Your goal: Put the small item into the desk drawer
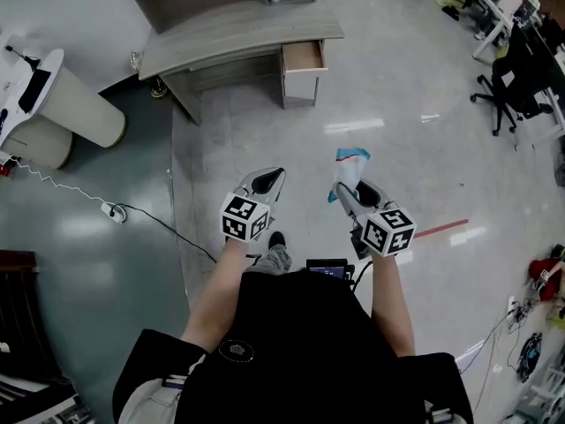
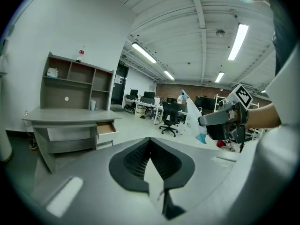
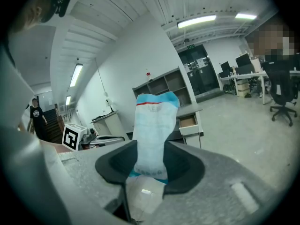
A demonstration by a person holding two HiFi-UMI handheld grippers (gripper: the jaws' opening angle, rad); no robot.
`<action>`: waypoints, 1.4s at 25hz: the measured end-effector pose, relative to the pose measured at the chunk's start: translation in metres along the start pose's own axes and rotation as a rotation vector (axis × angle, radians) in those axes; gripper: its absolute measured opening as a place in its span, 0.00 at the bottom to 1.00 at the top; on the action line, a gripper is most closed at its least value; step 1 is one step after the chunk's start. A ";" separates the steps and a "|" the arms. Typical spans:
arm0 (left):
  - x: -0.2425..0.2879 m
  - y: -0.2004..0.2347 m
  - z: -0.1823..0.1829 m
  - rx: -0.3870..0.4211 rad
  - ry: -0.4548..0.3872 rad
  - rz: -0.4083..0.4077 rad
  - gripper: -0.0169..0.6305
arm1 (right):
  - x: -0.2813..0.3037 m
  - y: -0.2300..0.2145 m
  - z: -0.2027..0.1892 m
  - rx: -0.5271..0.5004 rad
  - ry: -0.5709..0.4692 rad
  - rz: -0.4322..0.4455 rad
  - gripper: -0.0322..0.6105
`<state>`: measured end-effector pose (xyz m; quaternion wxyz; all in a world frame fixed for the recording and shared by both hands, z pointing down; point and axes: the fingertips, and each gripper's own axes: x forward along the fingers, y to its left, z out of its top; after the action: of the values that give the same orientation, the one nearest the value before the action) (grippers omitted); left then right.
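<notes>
Packet (image 3: 152,125), blue and white, is pinched at its lower end between the fingers of the right gripper (image 3: 151,154), with its long axis standing up past their tips. The left gripper (image 1: 267,182) alongside is empty, its fingers pressed together. Well ahead across the floor (image 1: 397,104), the open drawer (image 1: 303,57) hangs under the tabletop's (image 1: 238,38) right end, roughly midway between both hands.

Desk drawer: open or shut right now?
Open. The drawer sticks out from the desk front, its brown inside visible from above.
</notes>
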<state>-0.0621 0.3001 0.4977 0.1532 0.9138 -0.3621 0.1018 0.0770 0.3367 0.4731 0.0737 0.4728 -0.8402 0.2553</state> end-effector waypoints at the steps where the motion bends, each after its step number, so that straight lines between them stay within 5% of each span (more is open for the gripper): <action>1: 0.003 0.005 0.003 0.001 -0.004 -0.005 0.03 | 0.005 -0.002 0.002 0.001 0.000 -0.004 0.31; 20: 0.043 0.101 0.033 0.006 0.005 -0.101 0.03 | 0.104 -0.006 0.046 -0.004 0.014 -0.074 0.31; 35: 0.050 0.130 0.027 -0.024 0.033 -0.137 0.03 | 0.131 -0.003 0.049 0.014 0.028 -0.108 0.31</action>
<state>-0.1144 0.1694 0.5137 0.1767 0.9328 -0.2973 0.1016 0.0145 0.2116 0.4806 0.0959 0.5143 -0.8105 0.2635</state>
